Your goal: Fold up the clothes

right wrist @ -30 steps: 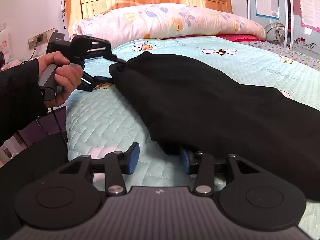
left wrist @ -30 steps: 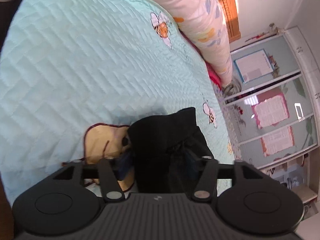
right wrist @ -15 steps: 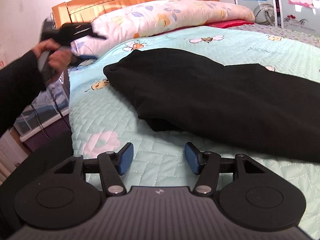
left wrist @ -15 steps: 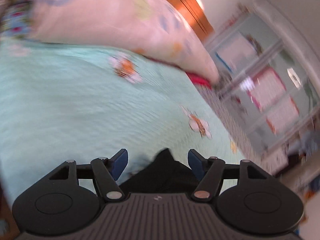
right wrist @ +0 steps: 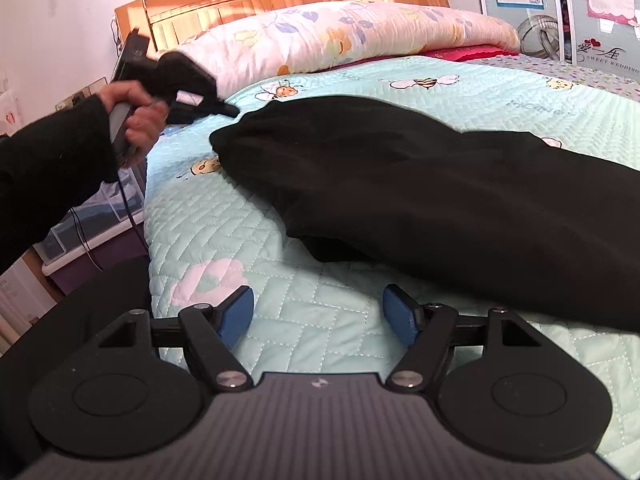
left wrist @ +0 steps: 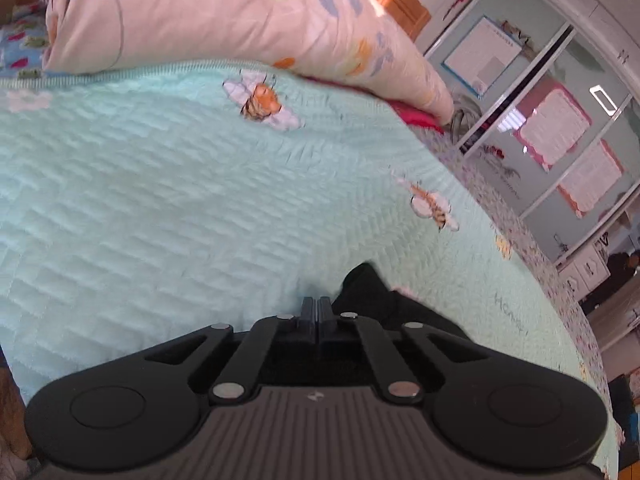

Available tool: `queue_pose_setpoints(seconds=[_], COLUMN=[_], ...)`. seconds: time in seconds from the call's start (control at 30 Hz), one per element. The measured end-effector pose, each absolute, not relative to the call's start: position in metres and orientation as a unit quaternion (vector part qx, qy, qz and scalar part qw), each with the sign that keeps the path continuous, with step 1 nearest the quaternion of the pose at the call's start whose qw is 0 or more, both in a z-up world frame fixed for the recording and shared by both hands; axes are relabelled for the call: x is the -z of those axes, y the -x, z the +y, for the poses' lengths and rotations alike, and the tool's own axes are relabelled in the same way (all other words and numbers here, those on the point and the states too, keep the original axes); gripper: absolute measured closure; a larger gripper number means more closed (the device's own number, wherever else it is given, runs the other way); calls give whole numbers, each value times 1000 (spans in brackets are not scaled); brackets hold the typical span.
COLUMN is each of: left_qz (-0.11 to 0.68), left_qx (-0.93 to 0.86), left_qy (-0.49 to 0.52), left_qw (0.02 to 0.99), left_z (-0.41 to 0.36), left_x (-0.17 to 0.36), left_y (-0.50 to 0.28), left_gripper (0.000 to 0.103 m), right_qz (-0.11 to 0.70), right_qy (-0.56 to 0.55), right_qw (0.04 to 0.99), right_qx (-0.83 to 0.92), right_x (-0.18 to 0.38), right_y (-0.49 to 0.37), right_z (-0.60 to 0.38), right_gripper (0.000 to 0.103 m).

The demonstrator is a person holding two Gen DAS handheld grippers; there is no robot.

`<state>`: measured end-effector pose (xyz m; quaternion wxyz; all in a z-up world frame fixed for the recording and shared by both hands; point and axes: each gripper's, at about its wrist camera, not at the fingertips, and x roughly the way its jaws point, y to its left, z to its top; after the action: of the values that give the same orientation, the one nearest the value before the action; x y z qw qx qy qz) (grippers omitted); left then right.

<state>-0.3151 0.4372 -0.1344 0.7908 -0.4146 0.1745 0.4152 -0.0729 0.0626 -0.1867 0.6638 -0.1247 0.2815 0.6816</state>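
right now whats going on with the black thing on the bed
A person is folding a black garment on a quilted mint bedspread, with a handheld tool in each hand. Neither holds the cloth at this moment. The left tool is shut with nothing between its fingers, lifted near the garment's far corner by the floral pillow. The right tool has just been opening and hangs open over bare quilt just short of the near edge.

The garment [right wrist: 420, 184] is plain black cloth, lying flat on the bed in a long band that runs from a rounded end near the pillow off past the right edge of the right wrist view. A lower layer shows under its near edge.
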Motion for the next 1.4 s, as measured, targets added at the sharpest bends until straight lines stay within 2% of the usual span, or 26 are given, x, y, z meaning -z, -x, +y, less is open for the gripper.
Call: queue_pose_setpoints(seconds=[0.03, 0.13, 0.2, 0.27, 0.33, 0.37, 0.4, 0.43, 0.47, 0.5, 0.6, 0.8, 1.13, 1.17, 1.2, 1.27, 1.4], left_qz=[188, 172, 144, 129, 174, 191, 206, 221, 200, 176, 102, 120, 153, 157, 166, 178, 181], left_qx=[-411, -404, -396, -397, -389, -394, -401, -408, -410, -412, -413, -385, -376, -380, -382, -401, -400], left_qy=[415, 407, 405, 400, 397, 390, 382, 374, 363, 346, 288, 161, 191, 198, 215, 267, 369], left_qw=[790, 801, 811, 816, 813, 810, 807, 803, 812, 825, 858, 901, 894, 889, 883, 858, 819], left_z=[438, 440, 441, 442, 452, 453, 452, 452, 444, 430, 385, 319, 359, 367, 378, 409, 439], left_x=[140, 131, 118, 106, 115, 122, 130, 137, 134, 128, 107, 103, 110, 111, 113, 122, 143], left_y=[309, 299, 293, 286, 267, 262, 258, 255, 263, 272, 302, 304, 282, 278, 273, 267, 272], left_gripper=[100, 81, 44, 30, 31, 48, 81, 87, 97, 99, 100, 100, 99, 91, 72, 49, 49], right_qz=[282, 280, 278, 277, 276, 276, 276, 276, 276, 276, 279, 284, 277, 277, 277, 276, 275], right_qy=[124, 127, 130, 131, 133, 133, 133, 133, 132, 131, 126, 122, 133, 134, 135, 135, 143], right_qw=[663, 664, 665, 665, 665, 665, 665, 665, 665, 665, 663, 658, 661, 661, 661, 661, 662], right_qx=[-682, -681, -681, -681, -681, -681, -681, -681, -681, -682, -683, -687, -685, -685, -684, -684, -682], right_x=[187, 187, 187, 187, 188, 188, 188, 188, 188, 188, 188, 189, 189, 189, 189, 189, 186], right_y=[73, 74, 75, 76, 76, 76, 76, 76, 76, 76, 74, 73, 76, 76, 76, 76, 78], right_z=[63, 63, 64, 65, 65, 66, 66, 65, 65, 65, 64, 66, 68, 68, 68, 68, 68], right_gripper=[31, 31, 31, 31, 29, 29, 29, 29, 29, 29, 29, 25, 24, 24, 24, 24, 24])
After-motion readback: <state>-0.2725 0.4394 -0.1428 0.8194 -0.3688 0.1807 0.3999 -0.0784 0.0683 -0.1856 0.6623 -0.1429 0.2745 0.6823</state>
